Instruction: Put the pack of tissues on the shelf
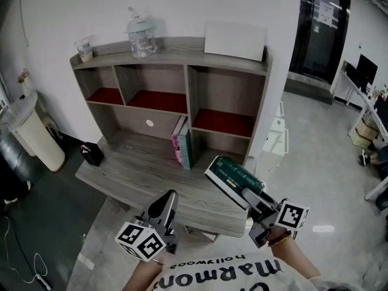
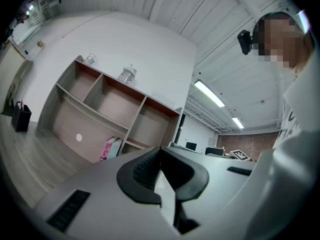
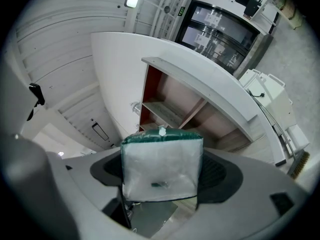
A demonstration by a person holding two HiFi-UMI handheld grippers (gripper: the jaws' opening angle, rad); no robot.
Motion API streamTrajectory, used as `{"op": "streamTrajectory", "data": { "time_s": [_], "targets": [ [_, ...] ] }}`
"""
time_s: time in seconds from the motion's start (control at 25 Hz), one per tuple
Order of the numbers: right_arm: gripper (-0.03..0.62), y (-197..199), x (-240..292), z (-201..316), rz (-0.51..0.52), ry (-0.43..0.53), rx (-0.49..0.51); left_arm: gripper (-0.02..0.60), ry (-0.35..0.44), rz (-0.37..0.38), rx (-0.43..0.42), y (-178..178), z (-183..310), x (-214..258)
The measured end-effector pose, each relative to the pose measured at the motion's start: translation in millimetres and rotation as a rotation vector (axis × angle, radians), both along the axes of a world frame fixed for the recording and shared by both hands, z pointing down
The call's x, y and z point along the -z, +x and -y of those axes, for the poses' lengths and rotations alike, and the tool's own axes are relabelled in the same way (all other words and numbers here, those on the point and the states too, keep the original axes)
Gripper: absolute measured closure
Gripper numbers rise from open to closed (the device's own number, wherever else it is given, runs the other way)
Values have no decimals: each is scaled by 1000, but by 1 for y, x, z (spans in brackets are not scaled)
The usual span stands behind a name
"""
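The pack of tissues (image 1: 232,177), green and white in clear wrap, hangs in the air over the desk's front right corner. My right gripper (image 1: 247,194) is shut on its near end. In the right gripper view the pack (image 3: 162,165) fills the gap between the jaws of that gripper (image 3: 162,180), and the shelf (image 3: 200,96) lies beyond it. The grey wooden shelf (image 1: 182,62) with red-floored compartments stands at the back of the desk. My left gripper (image 1: 169,197) hovers at the desk's front edge, shut and empty; the left gripper view shows the jaws of this gripper (image 2: 160,171) pressed together.
Pink and teal books (image 1: 182,143) stand on the desk (image 1: 133,168) under the shelf's middle. On the shelf top are a glass jar (image 1: 140,36), a small cup (image 1: 85,49) and a white board (image 1: 235,40). A black holder (image 1: 92,154) sits at the desk's left; a white bin (image 1: 33,135) stands beside it.
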State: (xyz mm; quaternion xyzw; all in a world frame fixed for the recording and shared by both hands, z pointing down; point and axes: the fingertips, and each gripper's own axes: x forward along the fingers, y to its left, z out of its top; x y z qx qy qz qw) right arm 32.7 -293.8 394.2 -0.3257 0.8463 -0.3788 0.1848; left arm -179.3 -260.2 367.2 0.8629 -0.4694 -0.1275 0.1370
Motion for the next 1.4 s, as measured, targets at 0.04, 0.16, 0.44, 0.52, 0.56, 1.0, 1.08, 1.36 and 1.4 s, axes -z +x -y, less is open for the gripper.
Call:
{"op": "streamTrajectory", "data": {
  "time_s": [0.04, 0.16, 0.44, 0.52, 0.56, 1.0, 1.08, 1.36, 1.4],
  "targets": [
    [175, -2, 3, 5, 7, 7, -8, 565, 5, 10, 0, -4, 4, 2],
    [175, -9, 9, 18, 15, 32, -25, 565, 16, 40, -4, -16, 18, 6],
    [175, -16, 9, 41, -29, 54, -55, 565, 19, 21, -11, -35, 36, 4],
    [175, -13, 8, 48, -53, 50, -71, 565, 12, 13, -14, -35, 39, 1],
    [175, -13, 11, 51, -57, 62, -71, 565, 8, 14, -17, -34, 40, -1],
    [175, -10, 34, 89, -98, 101, -38, 565, 5, -4, 28, -31, 57, 6],
    [175, -7, 34, 103, -173, 91, -39, 565, 7, 7, 44, -33, 57, 11],
    [175, -17, 43, 141, -447, 190, -9, 565, 9, 5, 181, -64, 50, 21],
    [175, -20, 47, 145, -444, 210, -3, 565, 7, 10, 195, -67, 47, 21]
  ]
}}
